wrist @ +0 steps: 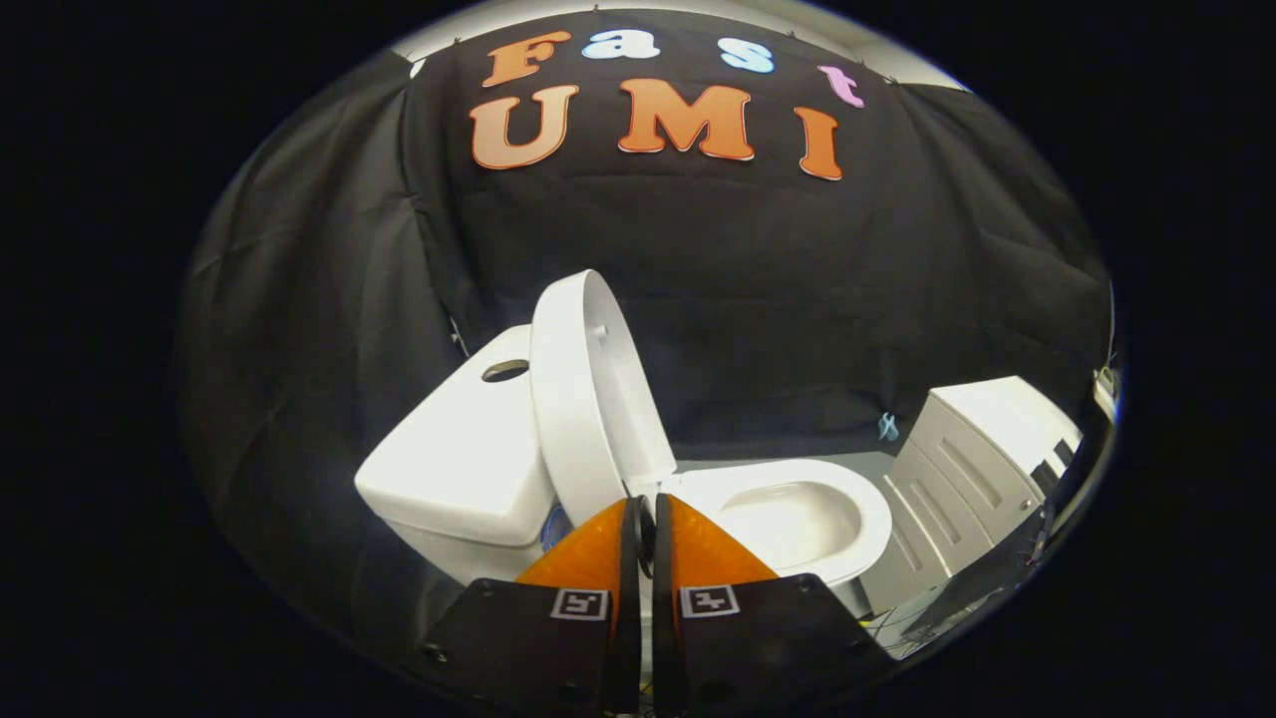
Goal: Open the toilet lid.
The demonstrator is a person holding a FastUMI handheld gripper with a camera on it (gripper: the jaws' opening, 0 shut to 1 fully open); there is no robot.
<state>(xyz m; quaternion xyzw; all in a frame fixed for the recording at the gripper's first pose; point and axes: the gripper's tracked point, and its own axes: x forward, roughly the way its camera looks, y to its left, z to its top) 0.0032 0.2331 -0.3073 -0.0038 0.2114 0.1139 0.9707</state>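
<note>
A white toilet stands just ahead of my fingers. Its lid [583, 389] is raised upright and leans back toward the tank [459, 459]. The open bowl [797, 519] and its rim show to the right of the lid. My gripper [644, 504] has two orange fingers with black pads pressed close together, nothing between them. The fingertips sit just in front of the hinge area at the base of the lid, apart from it as far as I can tell.
A white cabinet [972, 469] with panelled doors stands to the right of the bowl. Black cloth forms the wall behind and to the left of the toilet. A strip of grey floor [797, 461] runs behind the bowl.
</note>
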